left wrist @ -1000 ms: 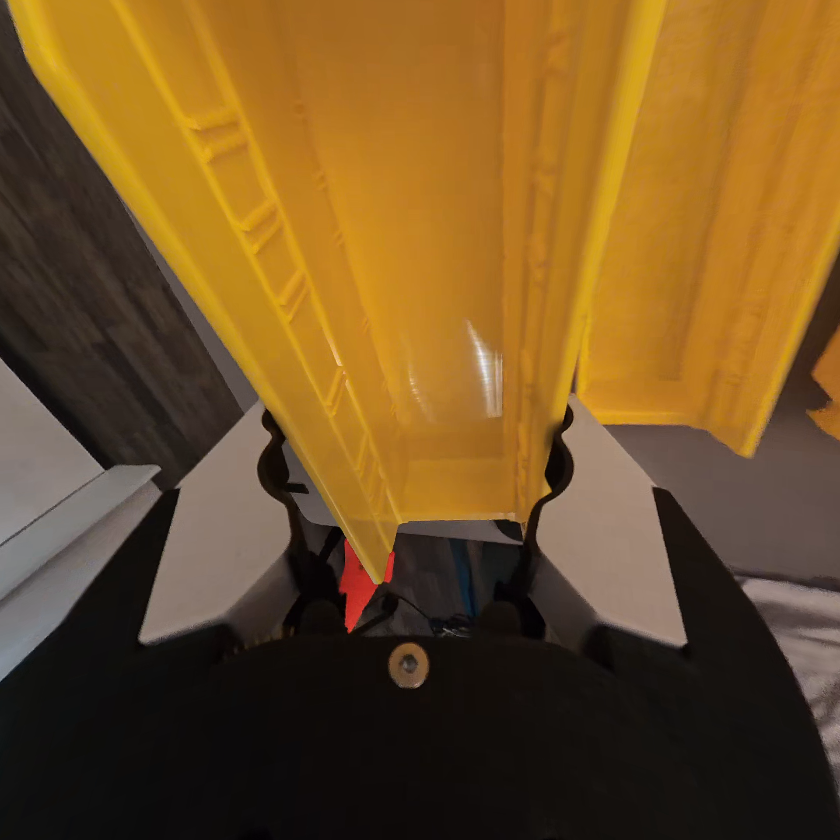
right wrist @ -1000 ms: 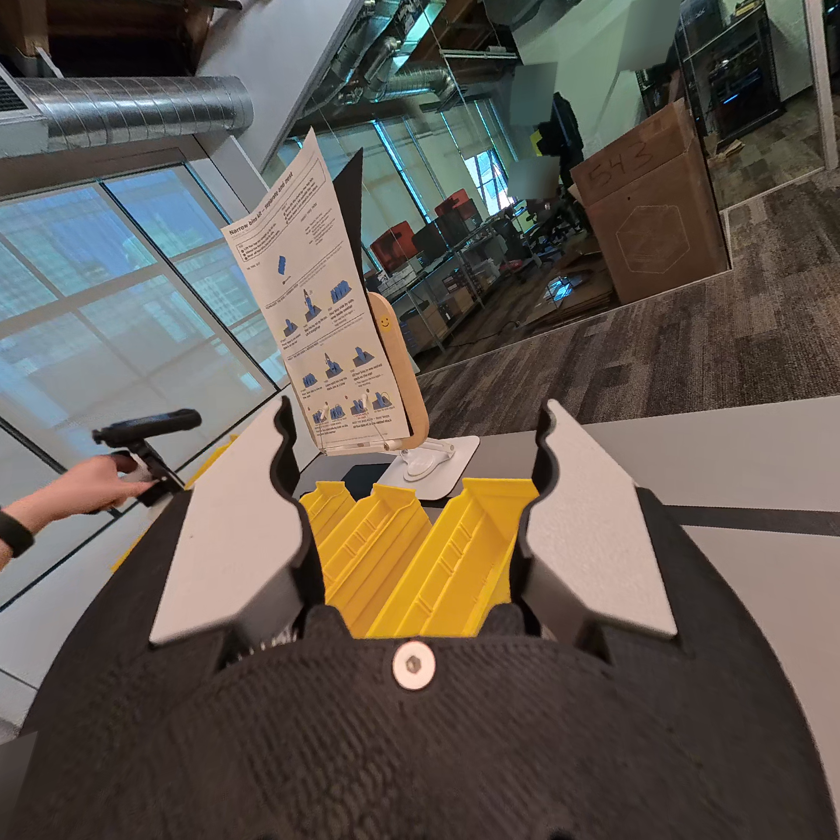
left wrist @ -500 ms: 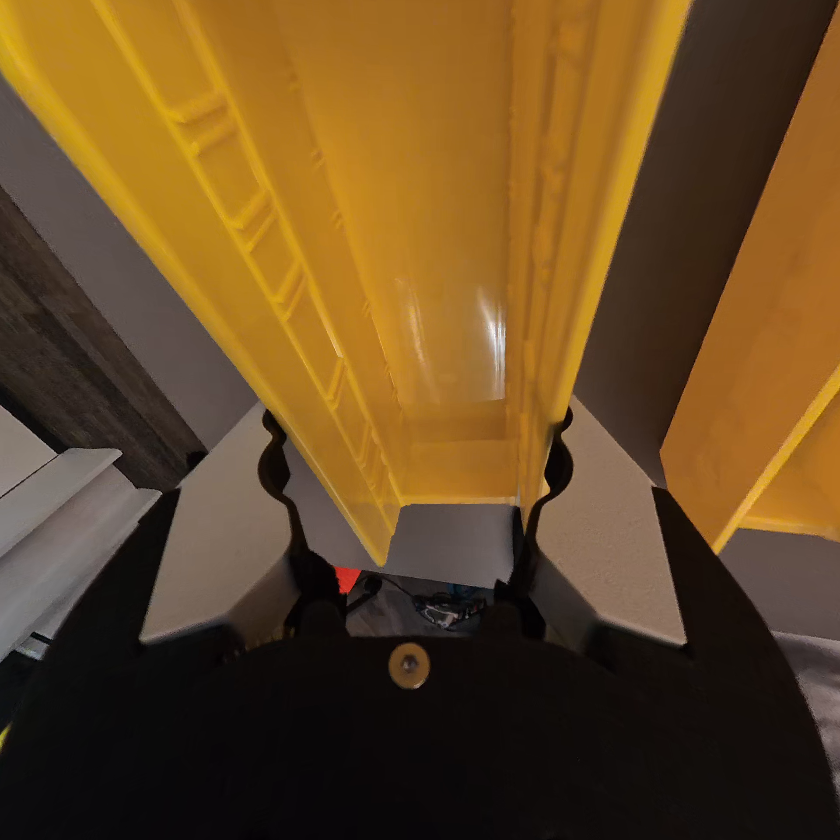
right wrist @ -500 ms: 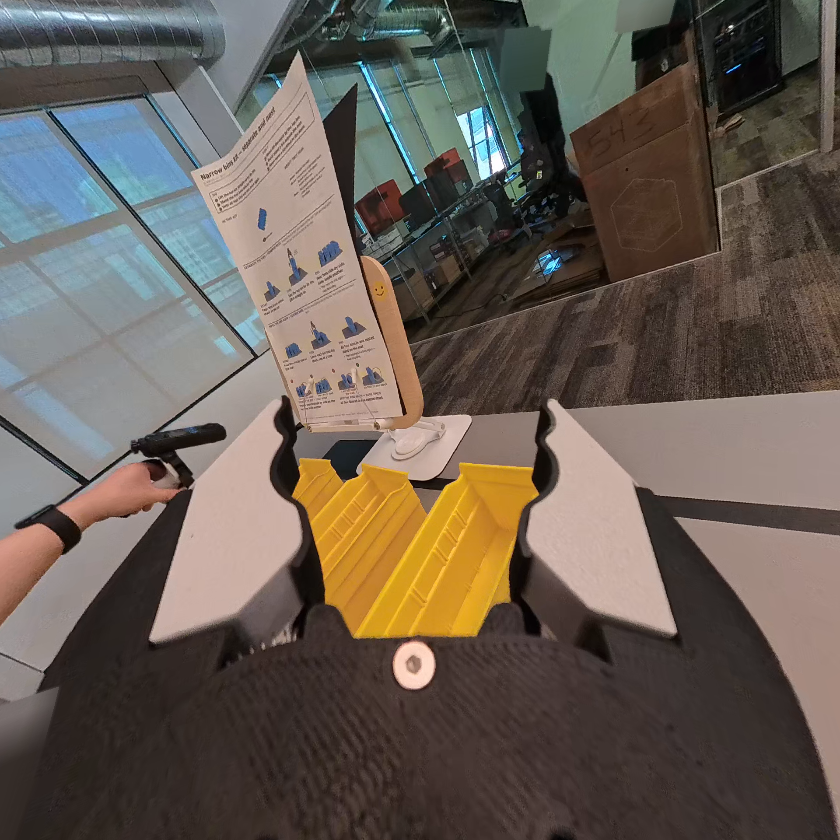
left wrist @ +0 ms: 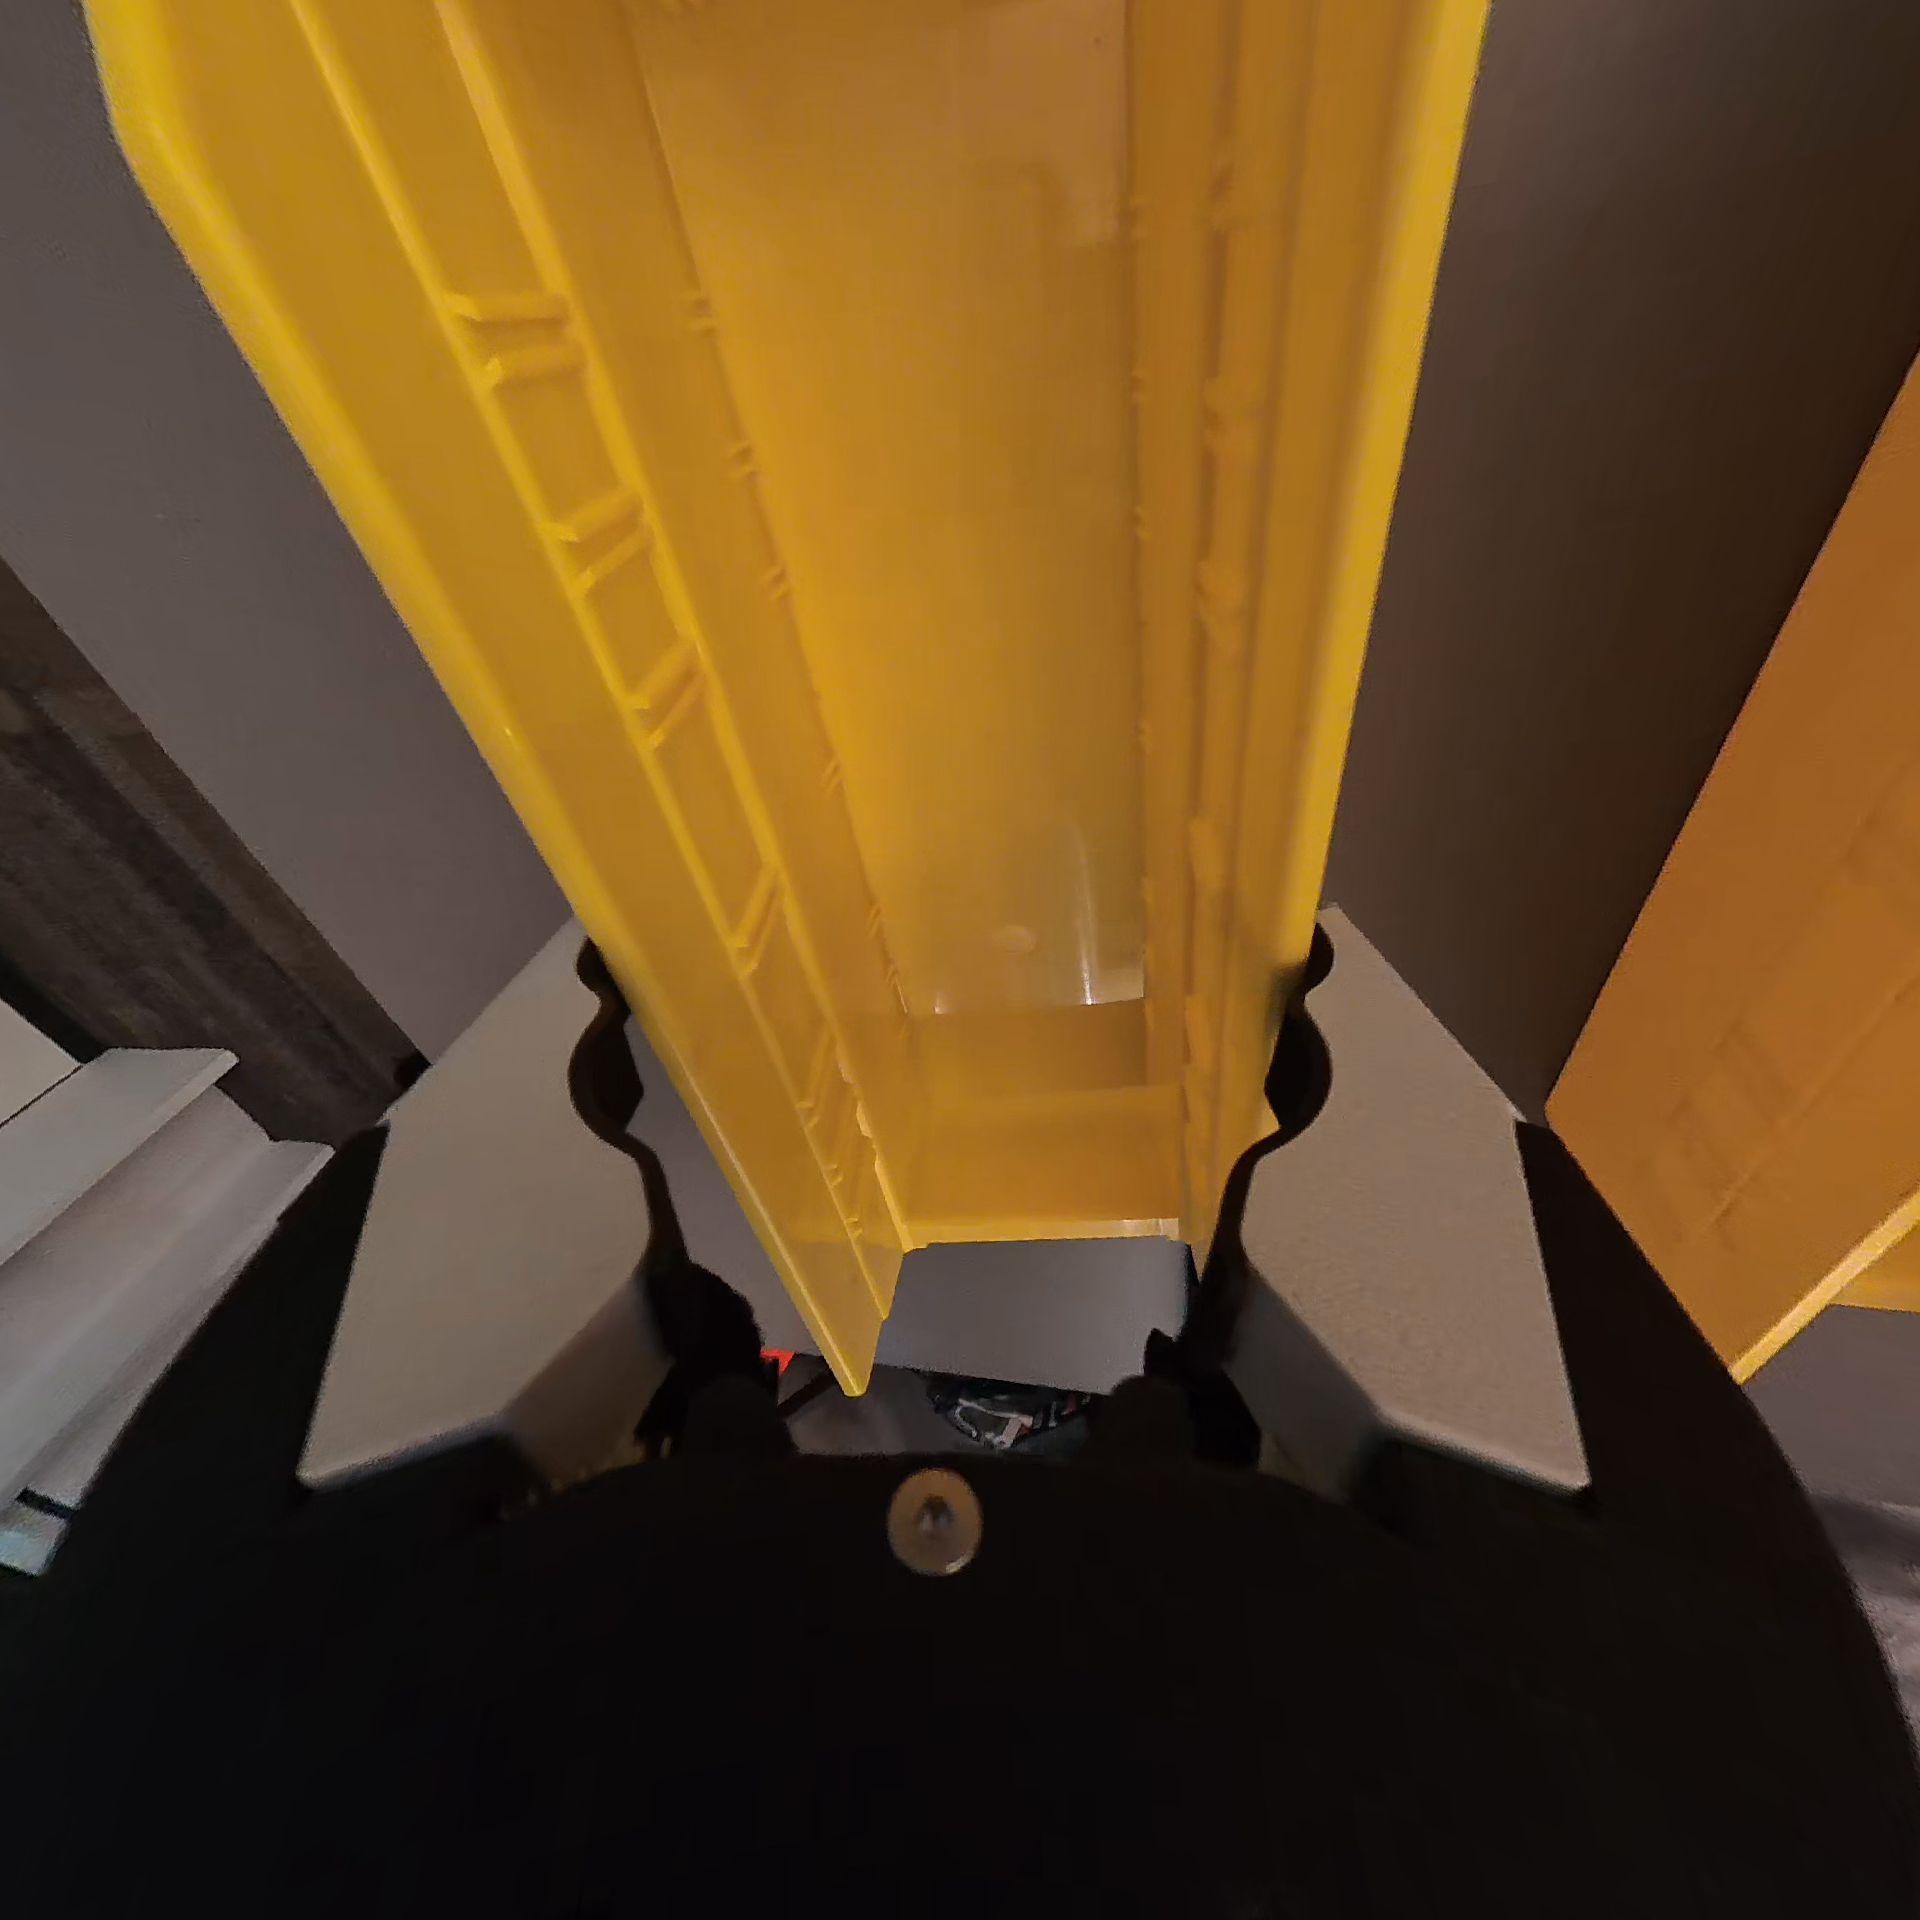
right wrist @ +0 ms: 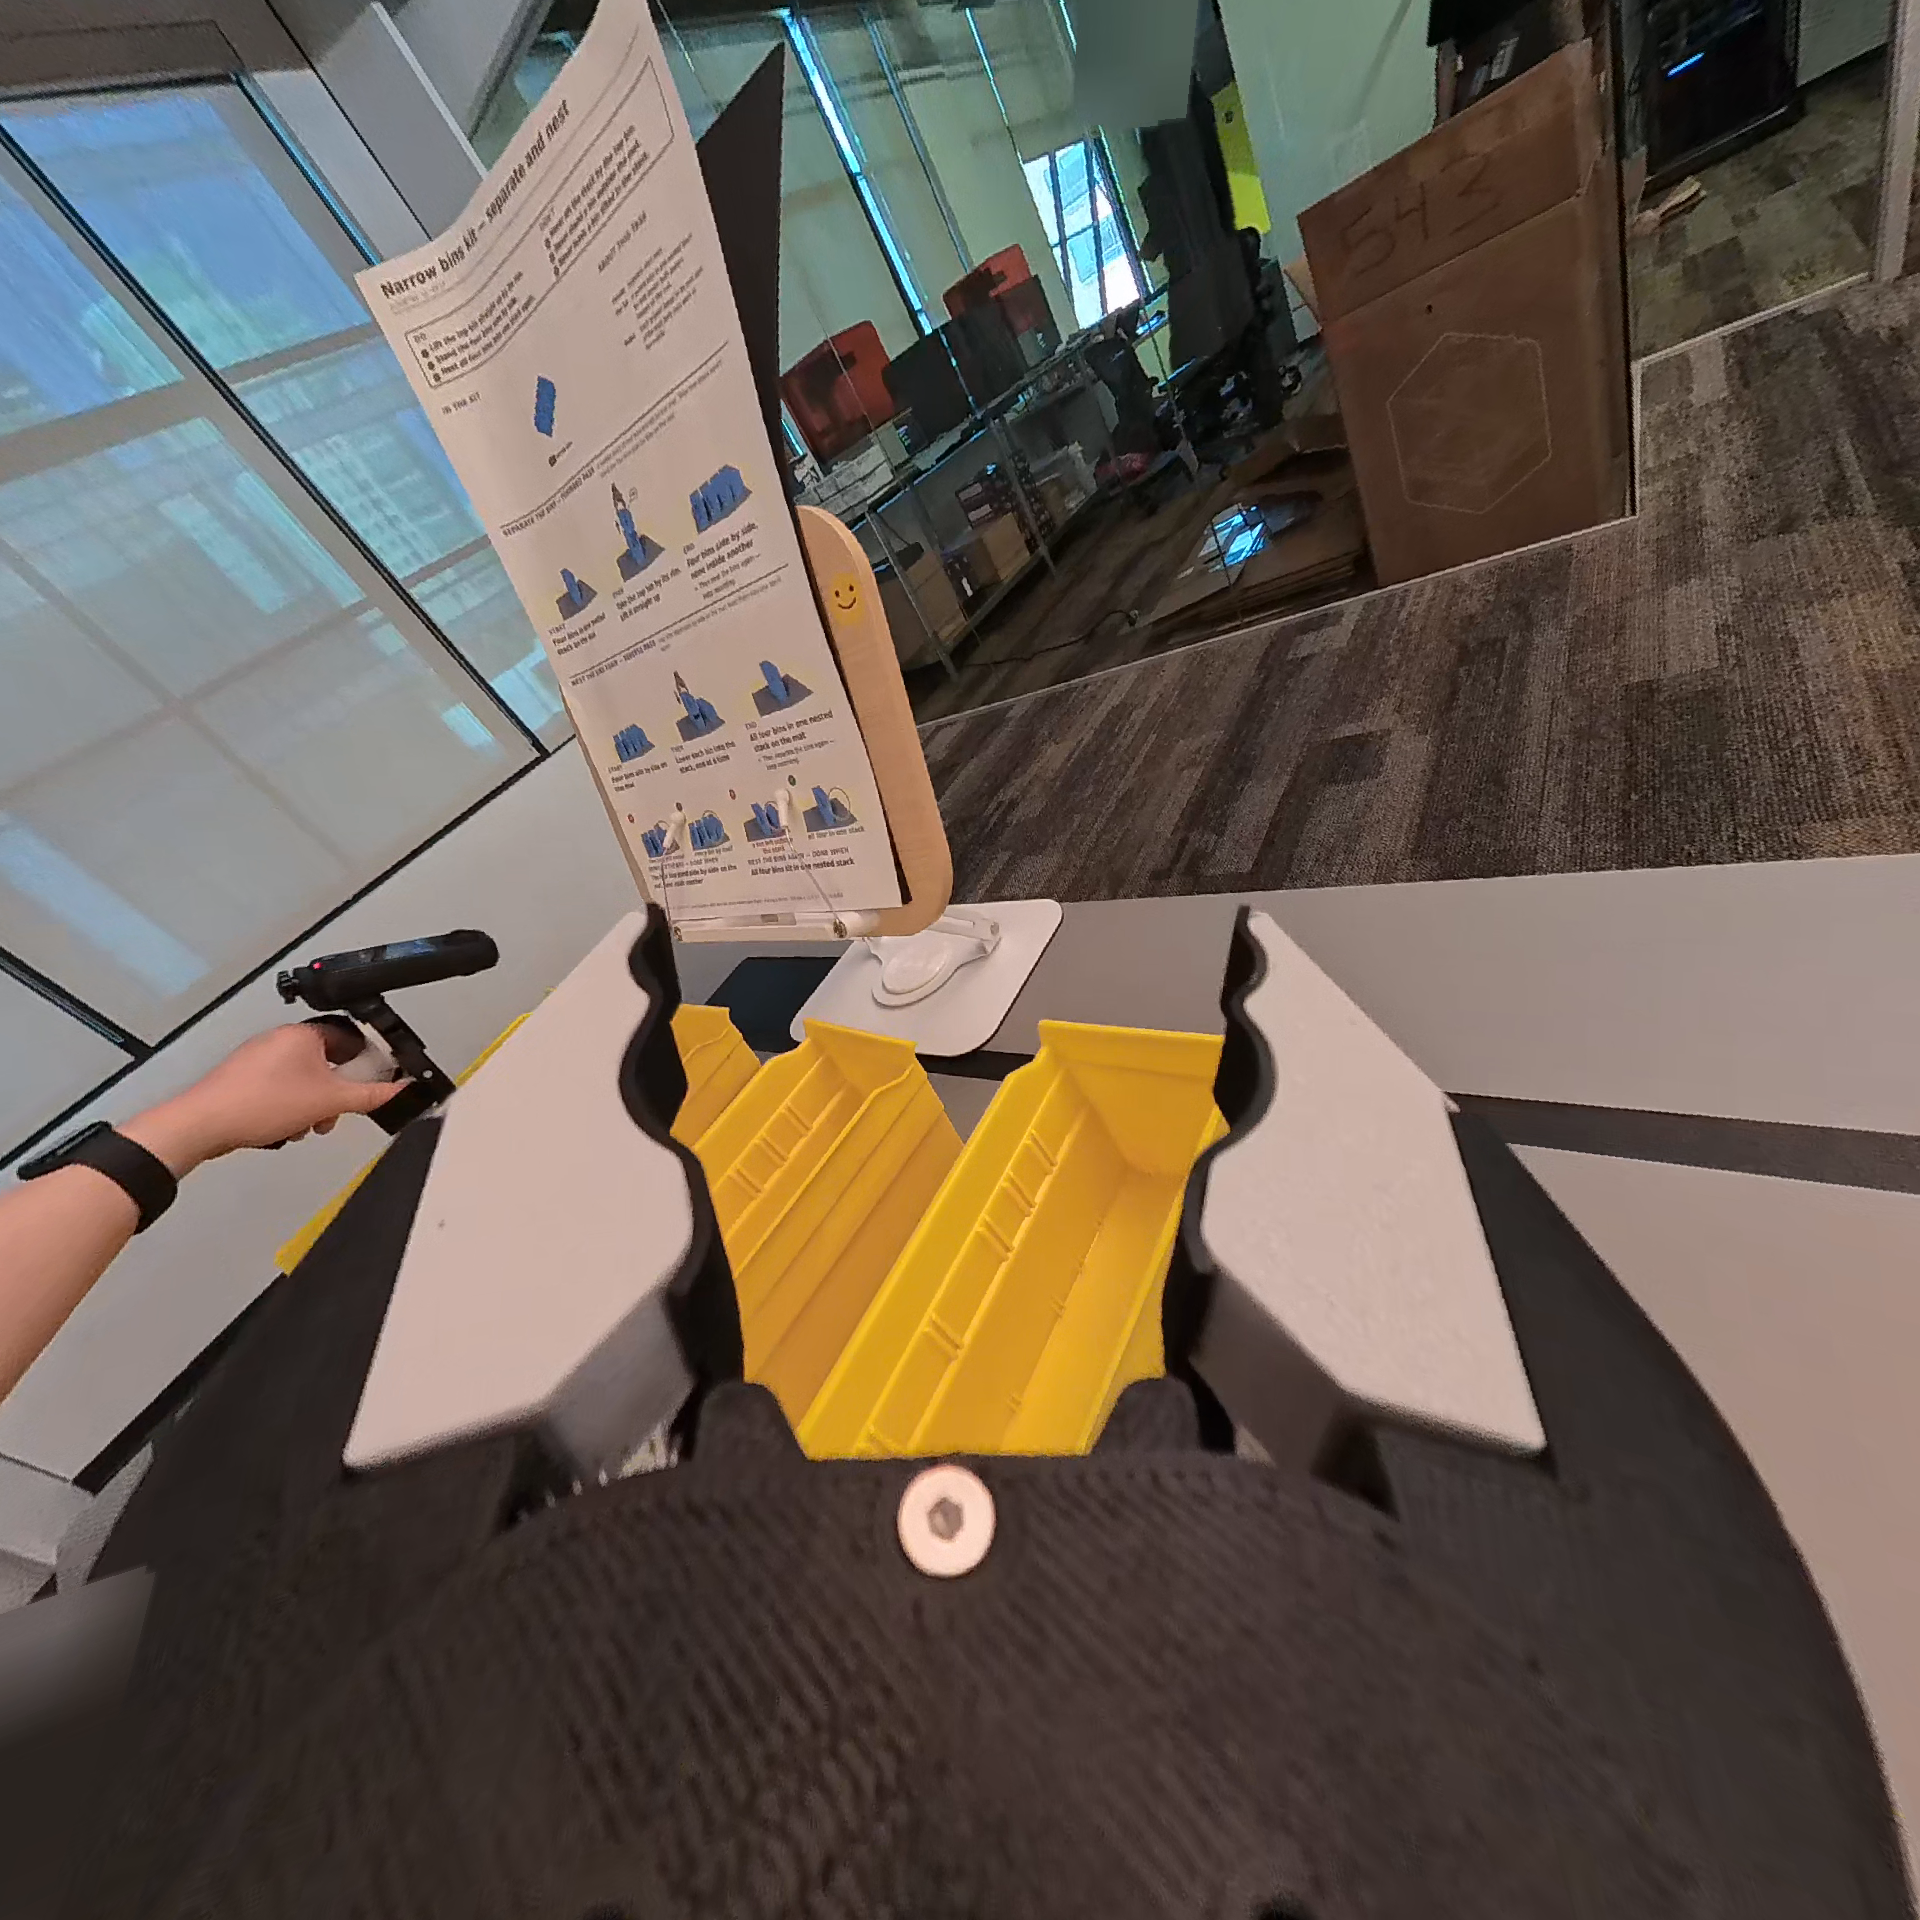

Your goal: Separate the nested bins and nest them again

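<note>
Four yellow bins lie apart on the grey table [right wrist: 1558, 987], so the separating half looks all but finished.

The left gripper [left wrist: 953, 951] has the yellow bin [left wrist: 935, 520] running lengthwise between its fingers, low over the table at the far left of the row. The right pad sits against the rim. On the left side the rim meets only the fingertip [left wrist: 597, 966], with table showing below it, so I can't tell whether this claw is pinching or letting go. From the right wrist view, a hand [right wrist: 301, 1081] is on that gripper's handle, with a strip of the bin below.

The right gripper [right wrist: 945, 925] hovers with its claw spread wide and nothing in it. Beyond its fingers lie the right-hand bin [right wrist: 1039, 1247], the middle bin [right wrist: 831, 1143] and a third bin [right wrist: 707, 1049], side by side and open upward. An instruction sheet [right wrist: 623, 520] stands on its holder at the far edge.

My read is that this last bin goes down flat beside its neighbour [left wrist: 1714, 935] and the left claw backs off cleanly. Nesting then calls for a firm rim-to-rim grip on one bin, lined up squarely over another and lowered straight in.
</note>
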`<state>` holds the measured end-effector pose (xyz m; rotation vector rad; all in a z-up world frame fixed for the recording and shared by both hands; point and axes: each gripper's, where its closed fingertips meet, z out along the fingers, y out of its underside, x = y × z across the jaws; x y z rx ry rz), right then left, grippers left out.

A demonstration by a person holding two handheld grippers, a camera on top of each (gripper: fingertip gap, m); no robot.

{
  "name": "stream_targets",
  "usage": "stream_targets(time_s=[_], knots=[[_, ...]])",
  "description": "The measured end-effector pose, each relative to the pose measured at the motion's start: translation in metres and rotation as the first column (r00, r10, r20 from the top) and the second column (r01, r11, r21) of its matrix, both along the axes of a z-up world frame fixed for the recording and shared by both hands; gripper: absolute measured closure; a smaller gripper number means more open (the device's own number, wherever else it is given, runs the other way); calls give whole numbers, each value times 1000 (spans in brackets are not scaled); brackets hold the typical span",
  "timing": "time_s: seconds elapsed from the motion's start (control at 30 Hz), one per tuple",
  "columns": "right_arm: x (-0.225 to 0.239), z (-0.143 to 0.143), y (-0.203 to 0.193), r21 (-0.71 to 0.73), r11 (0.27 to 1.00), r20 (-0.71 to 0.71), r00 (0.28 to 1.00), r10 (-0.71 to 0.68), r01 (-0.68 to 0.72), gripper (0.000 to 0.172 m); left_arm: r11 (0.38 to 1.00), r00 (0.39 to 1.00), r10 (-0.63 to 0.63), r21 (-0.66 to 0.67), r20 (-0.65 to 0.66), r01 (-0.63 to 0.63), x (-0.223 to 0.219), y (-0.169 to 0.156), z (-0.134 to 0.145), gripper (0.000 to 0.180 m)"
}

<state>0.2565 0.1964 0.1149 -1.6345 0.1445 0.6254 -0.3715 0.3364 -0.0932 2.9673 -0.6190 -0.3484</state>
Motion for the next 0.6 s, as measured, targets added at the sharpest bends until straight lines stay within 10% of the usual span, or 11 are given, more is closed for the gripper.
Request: stream_targets(time_s=[0.4, 0.5, 0.6], knots=[[-3, -2, 2, -18, 1000, 20, 1000, -8, 8, 67, 980, 981, -79, 193, 180, 44, 26, 24, 55, 51], [-4, 1, 0, -13, 1000, 43, 999, -18, 18, 67, 873, 900, -244, 486, 362, 41, 77, 53, 127, 67], [-4, 8, -4, 8, 999, 64, 997, -45, 45, 67, 635, 794, -483, 772, 369, 28, 122, 60, 219, 72]])
